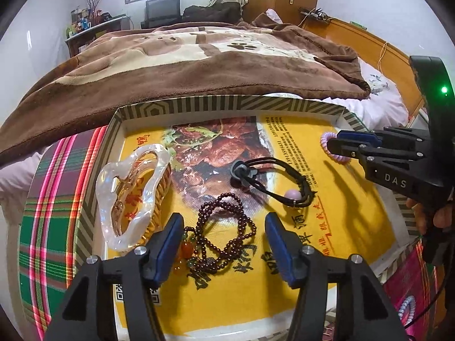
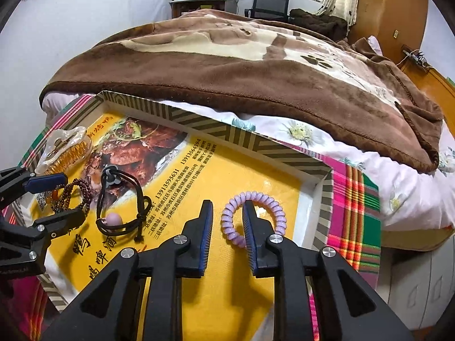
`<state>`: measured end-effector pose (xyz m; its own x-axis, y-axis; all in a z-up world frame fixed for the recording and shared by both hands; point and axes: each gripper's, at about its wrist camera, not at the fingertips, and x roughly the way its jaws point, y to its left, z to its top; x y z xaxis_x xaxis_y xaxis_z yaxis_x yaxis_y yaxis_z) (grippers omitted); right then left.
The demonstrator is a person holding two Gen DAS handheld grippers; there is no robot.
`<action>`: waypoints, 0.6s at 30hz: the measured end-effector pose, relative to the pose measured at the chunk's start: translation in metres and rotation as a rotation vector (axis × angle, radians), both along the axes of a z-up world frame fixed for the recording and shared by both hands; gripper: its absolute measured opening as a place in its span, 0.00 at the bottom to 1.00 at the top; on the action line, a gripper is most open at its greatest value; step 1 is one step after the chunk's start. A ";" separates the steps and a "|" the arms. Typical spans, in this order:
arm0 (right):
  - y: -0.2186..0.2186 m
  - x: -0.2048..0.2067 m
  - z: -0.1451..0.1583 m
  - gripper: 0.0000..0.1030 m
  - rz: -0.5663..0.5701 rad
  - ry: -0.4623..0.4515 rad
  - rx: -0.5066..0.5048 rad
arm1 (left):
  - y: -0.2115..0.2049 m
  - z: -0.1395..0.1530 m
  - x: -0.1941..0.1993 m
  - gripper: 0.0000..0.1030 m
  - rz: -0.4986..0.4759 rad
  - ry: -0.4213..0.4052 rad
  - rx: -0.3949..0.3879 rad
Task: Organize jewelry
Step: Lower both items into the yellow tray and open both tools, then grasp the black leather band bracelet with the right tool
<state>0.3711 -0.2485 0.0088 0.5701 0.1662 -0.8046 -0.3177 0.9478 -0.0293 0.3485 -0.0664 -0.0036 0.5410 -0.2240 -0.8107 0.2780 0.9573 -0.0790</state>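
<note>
- Left wrist view: the left gripper (image 1: 224, 244) has its jaws spread and gripping nothing — the dark red bead bracelet (image 1: 224, 233) lies in a heap on the tray (image 1: 233, 105) right between the pads. A clear hair claw (image 1: 132, 196) sits just off the left pad, and a black hair tie (image 1: 273, 182) lies just ahead.
- Right wrist view: the right gripper (image 2: 227, 221) is only slightly parted and straddles one side of the purple coil hair tie (image 2: 254, 216), not pinching it. I'd lift straight up so nothing snags.
</note>
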 end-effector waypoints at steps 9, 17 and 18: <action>-0.005 -0.032 0.031 0.45 -0.012 -0.062 0.043 | 0.002 0.026 -0.029 0.71 -0.004 -0.040 -0.011; -0.007 -0.080 0.063 0.45 -0.022 -0.109 0.075 | 0.008 0.055 -0.075 0.72 -0.009 -0.078 -0.031; -0.008 -0.088 0.067 0.45 -0.027 -0.115 0.076 | 0.009 0.059 -0.082 0.72 -0.009 -0.083 -0.036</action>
<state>0.2829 -0.2560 0.0756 0.6626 0.2074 -0.7197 -0.2906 0.9568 0.0082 0.2666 -0.0574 0.0550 0.6036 -0.2574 -0.7546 0.2938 0.9517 -0.0895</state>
